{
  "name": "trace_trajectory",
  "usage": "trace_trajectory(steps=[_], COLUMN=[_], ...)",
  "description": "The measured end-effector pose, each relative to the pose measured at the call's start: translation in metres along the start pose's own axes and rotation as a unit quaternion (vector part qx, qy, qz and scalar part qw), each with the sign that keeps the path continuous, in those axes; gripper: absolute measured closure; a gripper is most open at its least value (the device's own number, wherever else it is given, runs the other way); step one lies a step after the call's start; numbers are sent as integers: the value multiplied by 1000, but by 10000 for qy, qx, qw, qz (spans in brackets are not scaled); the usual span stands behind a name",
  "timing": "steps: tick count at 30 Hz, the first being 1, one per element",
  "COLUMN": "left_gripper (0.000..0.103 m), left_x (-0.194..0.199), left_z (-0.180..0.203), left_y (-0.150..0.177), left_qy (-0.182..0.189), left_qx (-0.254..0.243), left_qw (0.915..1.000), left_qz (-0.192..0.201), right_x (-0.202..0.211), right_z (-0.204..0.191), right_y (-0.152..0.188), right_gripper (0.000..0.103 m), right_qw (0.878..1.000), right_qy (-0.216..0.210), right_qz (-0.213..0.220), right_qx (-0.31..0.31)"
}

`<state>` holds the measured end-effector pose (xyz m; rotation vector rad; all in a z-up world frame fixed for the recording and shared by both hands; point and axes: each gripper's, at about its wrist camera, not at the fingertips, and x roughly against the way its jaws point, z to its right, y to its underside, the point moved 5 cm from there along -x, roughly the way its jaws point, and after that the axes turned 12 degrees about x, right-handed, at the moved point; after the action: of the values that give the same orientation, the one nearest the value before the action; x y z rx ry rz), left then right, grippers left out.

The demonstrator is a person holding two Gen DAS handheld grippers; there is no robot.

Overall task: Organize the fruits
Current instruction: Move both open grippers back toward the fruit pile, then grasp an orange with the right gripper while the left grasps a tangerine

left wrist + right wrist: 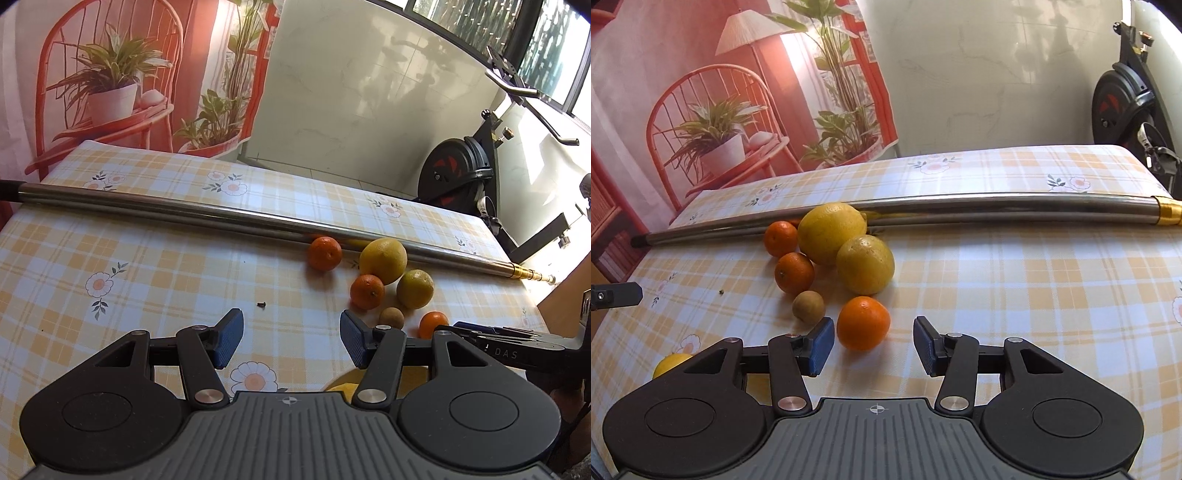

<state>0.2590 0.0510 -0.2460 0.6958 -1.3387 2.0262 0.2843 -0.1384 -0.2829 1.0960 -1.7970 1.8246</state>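
A cluster of fruit lies on the checked tablecloth: a large yellow citrus (831, 232), a smaller yellow citrus (865, 264), two tangerines (781, 238) (794, 273), a small brown fruit (808, 307) and a near tangerine (863, 322). My right gripper (874, 347) is open, its blue pads on either side of the near tangerine, just short of it. My left gripper (291, 339) is open and empty, left of the cluster (383, 260). Another yellow fruit (670, 363) shows partly behind my right gripper's left arm.
A long steel pole (960, 208) lies across the table behind the fruit, touching the far ones. A small dark speck (261, 304) sits on the cloth. An exercise bike (465, 170) stands off the table's right side. A printed backdrop hangs behind.
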Motion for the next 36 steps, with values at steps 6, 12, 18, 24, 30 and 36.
trace_trajectory(steps=[6, 12, 18, 24, 30, 36], left_gripper=[42, 43, 42, 43, 43, 44], left_x=[-12, -18, -26, -29, -44, -84], left_z=[5, 12, 18, 33, 42, 27], left_y=[-5, -19, -24, -36, -45, -55], left_qy=[14, 161, 200, 491, 636, 539], left_qx=[-18, 61, 119, 119, 186, 811], left_qw=[9999, 9997, 9994, 9984, 9975, 9939], left_qz=[-140, -196, -257, -234, -259, -513], right_x=[-12, -17, -14, -4, 3, 9], right_z=[0, -5, -6, -6, -3, -1], right_y=[-1, -4, -3, -2, 1, 4], right_gripper=[59, 68, 71, 71, 71, 71], right_qw=[9998, 9996, 9996, 9998, 9998, 9998], right_qy=[-156, -249, -249, -212, -152, -122], right_qz=[-79, -105, -92, 34, 130, 152], right_qx=[-62, -7, 47, 23, -50, -86])
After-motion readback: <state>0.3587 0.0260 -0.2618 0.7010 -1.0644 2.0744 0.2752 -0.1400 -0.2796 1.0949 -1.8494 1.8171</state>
